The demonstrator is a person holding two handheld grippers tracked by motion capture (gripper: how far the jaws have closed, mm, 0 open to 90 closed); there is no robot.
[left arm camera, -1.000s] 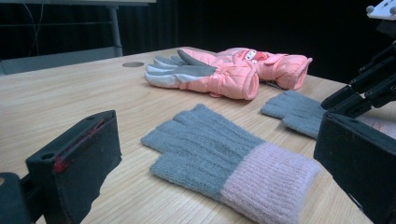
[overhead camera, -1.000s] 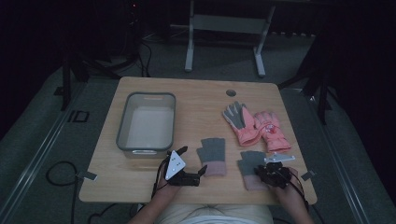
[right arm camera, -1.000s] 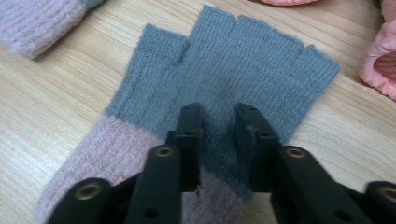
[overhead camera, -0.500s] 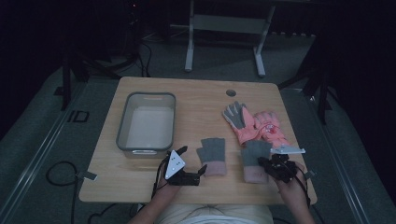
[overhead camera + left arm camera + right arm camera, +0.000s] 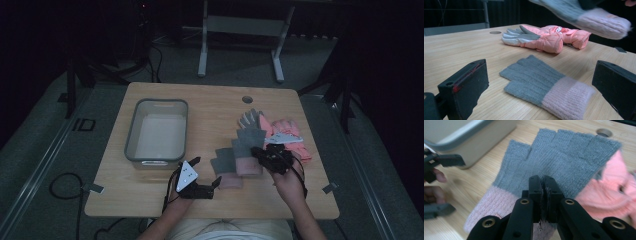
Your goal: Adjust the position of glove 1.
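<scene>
From above, your right gripper (image 5: 260, 152) is gripping one grey-and-pink knit glove (image 5: 248, 145) lifted over the table (image 5: 210, 107). Your left gripper (image 5: 541, 82) is hanging released around the second glove (image 5: 544, 86) lying flat. Your right gripper's view is showing knit pinched.

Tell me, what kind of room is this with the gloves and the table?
Probably a lab or studio for recording hand work, not a home. A lone wooden table stands on grey carpet in a dark room, cables trail over the floor, and a person works with the grippers, the right gripper pinching a glove.
</scene>
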